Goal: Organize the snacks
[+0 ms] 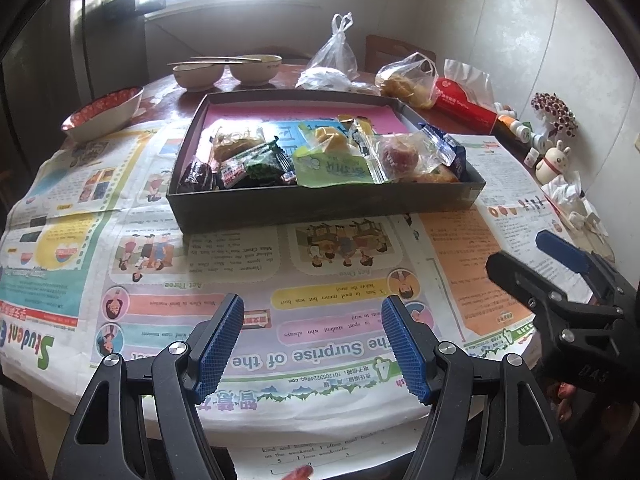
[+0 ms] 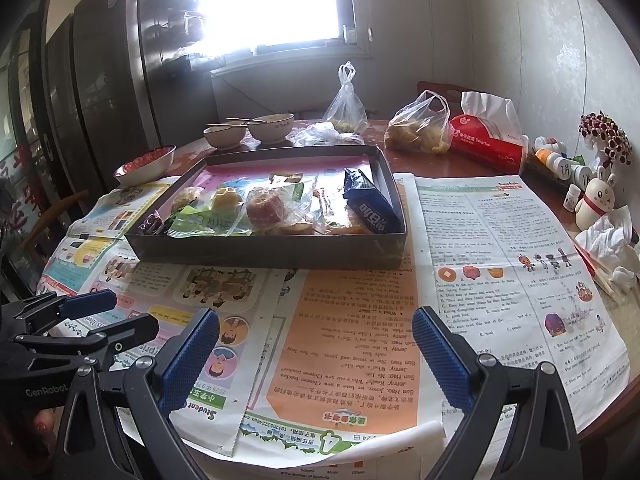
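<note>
A shallow dark cardboard box (image 1: pixel 320 204) (image 2: pixel 272 254) sits mid-table on newspapers. Inside lie several wrapped snacks: a green pouch (image 1: pixel 332 168) (image 2: pixel 204 220), a blue packet (image 1: pixel 444 148) (image 2: pixel 372 204), a clear-wrapped reddish cake (image 1: pixel 400 156) (image 2: pixel 266 208) and dark packets (image 1: pixel 260 164) at its left. My left gripper (image 1: pixel 312 340) is open and empty, low over the newspaper near the table's front edge; it also shows at the left of the right wrist view (image 2: pixel 108 316). My right gripper (image 2: pixel 316 356) is open and empty beside it, and shows in the left wrist view (image 1: pixel 528 256).
Newspapers (image 1: pixel 280 280) (image 2: pixel 500 260) cover the table's front. Behind the box stand two bowls with chopsticks (image 1: pixel 228 70) (image 2: pixel 248 130), a red-patterned bowl (image 1: pixel 104 112) (image 2: pixel 146 164), plastic bags (image 1: pixel 408 80) (image 2: pixel 420 124) and a red tissue pack (image 1: pixel 464 106) (image 2: pixel 488 140). A rabbit figurine (image 2: pixel 596 200) and bottles line the right wall.
</note>
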Tool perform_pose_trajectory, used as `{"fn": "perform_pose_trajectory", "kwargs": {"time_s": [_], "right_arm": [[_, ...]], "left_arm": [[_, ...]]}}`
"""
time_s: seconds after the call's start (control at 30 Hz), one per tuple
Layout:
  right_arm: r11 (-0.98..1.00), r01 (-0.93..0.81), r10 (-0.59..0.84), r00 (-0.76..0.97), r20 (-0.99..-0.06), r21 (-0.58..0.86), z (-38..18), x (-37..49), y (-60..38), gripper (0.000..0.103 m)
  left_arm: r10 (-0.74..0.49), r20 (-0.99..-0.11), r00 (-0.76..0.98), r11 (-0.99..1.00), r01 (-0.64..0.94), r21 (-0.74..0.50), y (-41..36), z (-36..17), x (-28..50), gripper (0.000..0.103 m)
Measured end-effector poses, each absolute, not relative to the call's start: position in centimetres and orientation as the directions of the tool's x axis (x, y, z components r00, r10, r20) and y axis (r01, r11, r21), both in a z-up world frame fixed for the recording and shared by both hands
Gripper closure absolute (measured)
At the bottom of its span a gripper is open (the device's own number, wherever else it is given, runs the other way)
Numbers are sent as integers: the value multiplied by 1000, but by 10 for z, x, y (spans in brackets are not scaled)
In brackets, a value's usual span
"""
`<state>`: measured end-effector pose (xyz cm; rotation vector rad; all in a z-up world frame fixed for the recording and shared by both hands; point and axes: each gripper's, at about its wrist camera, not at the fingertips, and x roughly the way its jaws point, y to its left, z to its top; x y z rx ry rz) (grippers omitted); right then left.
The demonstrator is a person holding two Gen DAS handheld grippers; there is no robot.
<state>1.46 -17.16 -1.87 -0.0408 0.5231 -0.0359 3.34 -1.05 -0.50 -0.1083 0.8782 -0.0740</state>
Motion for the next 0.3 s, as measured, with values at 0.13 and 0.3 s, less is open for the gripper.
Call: {"fn": "perform_pose_trajectory", "kwargs": {"time_s": [0.13,0.3], "right_arm": [[998,41,-59,867,-494,-46,-16,17,-180,5],[995,97,-104,870,-482,-38,-5,25,-205,5]], "left_arm": [[-100,-759,644,992,9,-123,-5,-7,37,30],[-48,-738,673,989,-70,-129,30,3,47,30]]}}
